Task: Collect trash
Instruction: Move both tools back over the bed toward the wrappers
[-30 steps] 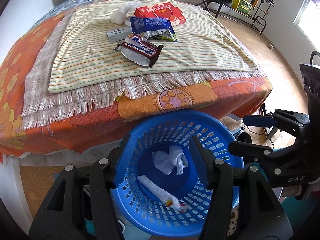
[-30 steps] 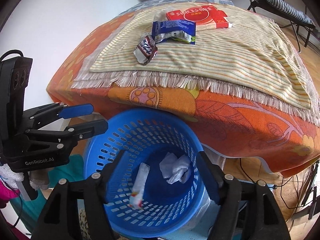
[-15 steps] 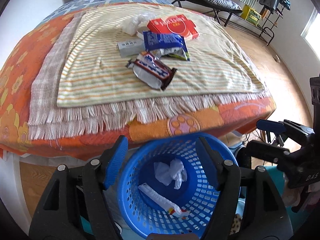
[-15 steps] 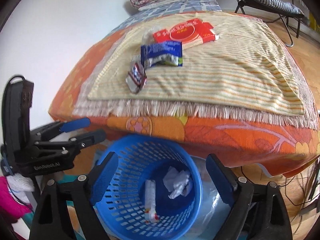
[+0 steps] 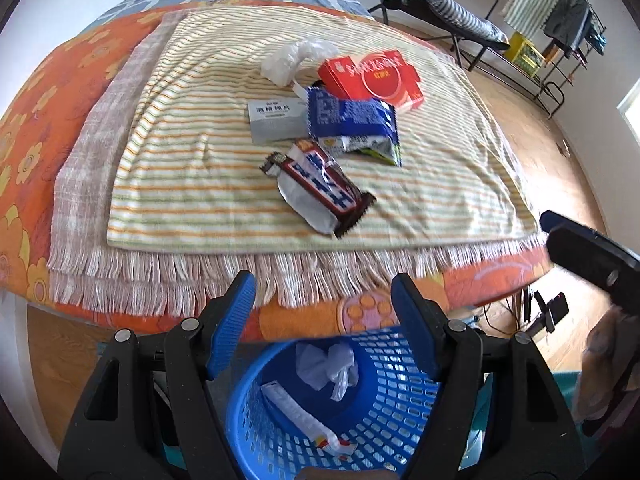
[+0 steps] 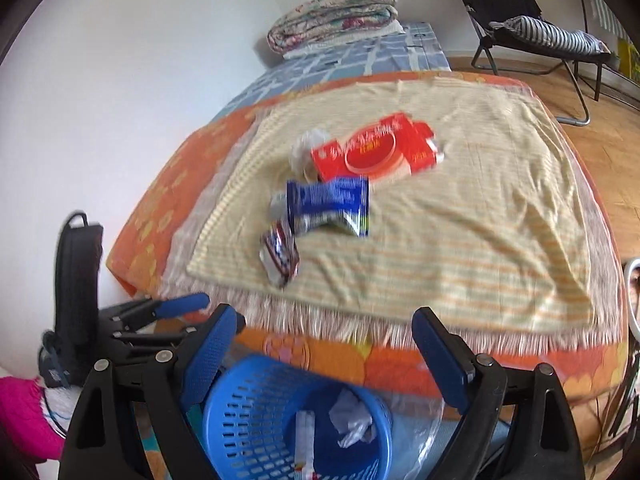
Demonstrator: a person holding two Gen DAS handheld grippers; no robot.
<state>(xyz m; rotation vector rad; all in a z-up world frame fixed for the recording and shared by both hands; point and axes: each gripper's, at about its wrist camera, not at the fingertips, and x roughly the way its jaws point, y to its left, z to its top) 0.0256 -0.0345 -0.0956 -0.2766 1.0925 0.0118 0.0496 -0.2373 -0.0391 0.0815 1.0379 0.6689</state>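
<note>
Lying nearest, at twelve o'clock of the empty, wide-open left gripper [image 5: 323,294], the candy wrapper [image 5: 318,188] looks light, crinkly and slippery; its raised crumpled middle suits pinching. The right gripper [image 6: 324,334] is likewise wide and empty.

on the bed [image 5: 28,128] before me lies a fringed cloth [image 5: 192,184] carrying a heap of trash: a candy wrapper [image 5: 320,192] nearest, a snack bag [image 5: 352,124] behind it, a carton [image 5: 372,76] farthest. below the bed's edge stands my basket [image 5: 396,412], holding crumpled paper [image 5: 326,364] and a tube [image 5: 304,420].

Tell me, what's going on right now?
Left gripper and right gripper open, empty. Two scraps in basket; wrappers on bed. Nothing in the way.
</note>
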